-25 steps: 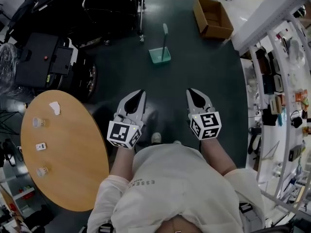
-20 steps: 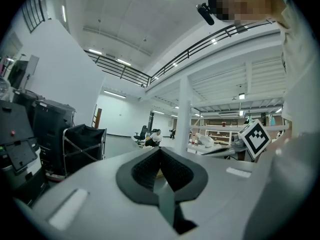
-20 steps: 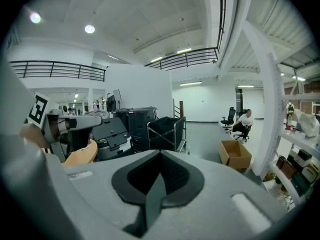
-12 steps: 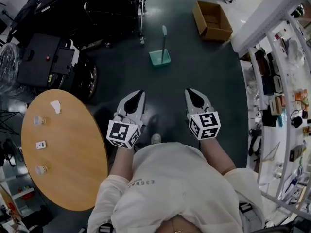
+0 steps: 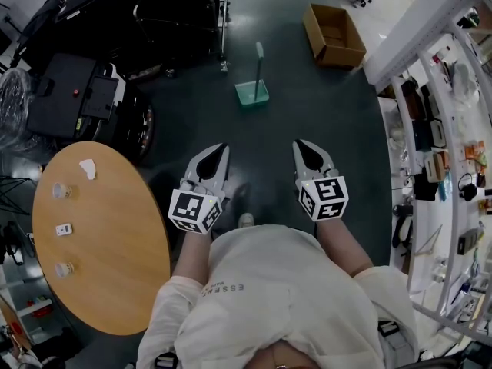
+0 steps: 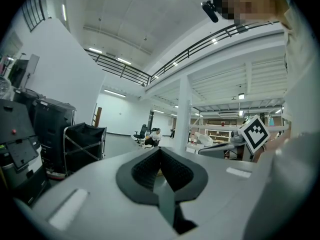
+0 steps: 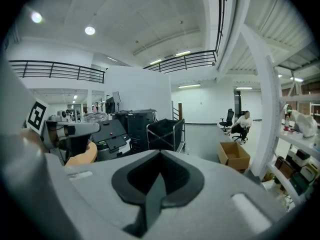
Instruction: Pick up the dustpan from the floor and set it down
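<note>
Over a dark workshop floor (image 5: 323, 129), between a round wooden table (image 5: 115, 267) and a cardboard box (image 5: 344, 55), the left gripper (image 5: 222, 147) and right gripper (image 5: 298, 144) hang empty, jaws pressed together. Well ahead stands the green dustpan (image 5: 252, 93), probably light, rigid plastic. Its upright handle (image 5: 259, 64) looks the natural grip. Its contents cannot be made out.

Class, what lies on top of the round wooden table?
Four small white things lie near the table's left edge: a crumpled scrap, a round piece, a small block and a second round piece. The person's sleeve hides part of its rim.
</note>
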`<state>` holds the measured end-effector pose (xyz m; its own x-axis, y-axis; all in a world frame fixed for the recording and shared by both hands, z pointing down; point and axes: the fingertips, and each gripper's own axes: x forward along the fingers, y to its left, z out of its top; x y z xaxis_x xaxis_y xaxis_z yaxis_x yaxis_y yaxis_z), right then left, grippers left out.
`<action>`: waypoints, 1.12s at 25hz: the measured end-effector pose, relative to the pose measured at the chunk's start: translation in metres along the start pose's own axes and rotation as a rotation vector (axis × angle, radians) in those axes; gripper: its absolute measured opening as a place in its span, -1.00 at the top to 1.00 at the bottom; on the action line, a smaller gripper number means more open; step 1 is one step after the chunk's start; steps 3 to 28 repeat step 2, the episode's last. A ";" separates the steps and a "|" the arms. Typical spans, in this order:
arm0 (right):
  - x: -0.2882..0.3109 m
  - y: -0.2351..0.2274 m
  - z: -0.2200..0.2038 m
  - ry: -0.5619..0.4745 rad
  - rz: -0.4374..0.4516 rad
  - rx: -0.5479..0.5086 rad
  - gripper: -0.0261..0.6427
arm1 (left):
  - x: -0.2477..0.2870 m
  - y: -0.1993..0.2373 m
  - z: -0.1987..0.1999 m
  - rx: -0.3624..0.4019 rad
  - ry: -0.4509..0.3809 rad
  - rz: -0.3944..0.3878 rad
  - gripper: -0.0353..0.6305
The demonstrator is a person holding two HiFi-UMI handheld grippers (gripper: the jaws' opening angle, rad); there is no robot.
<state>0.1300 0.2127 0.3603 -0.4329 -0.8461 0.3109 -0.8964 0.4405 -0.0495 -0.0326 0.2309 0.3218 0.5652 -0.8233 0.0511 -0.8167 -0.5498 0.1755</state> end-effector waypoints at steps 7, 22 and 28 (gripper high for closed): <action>0.000 0.003 0.000 0.000 0.000 -0.004 0.96 | -0.002 0.001 0.000 0.002 0.002 -0.002 0.84; 0.000 0.003 0.000 0.000 0.000 -0.004 0.96 | -0.002 0.001 0.000 0.002 0.002 -0.002 0.84; 0.000 0.003 0.000 0.000 0.000 -0.004 0.96 | -0.002 0.001 0.000 0.002 0.002 -0.002 0.84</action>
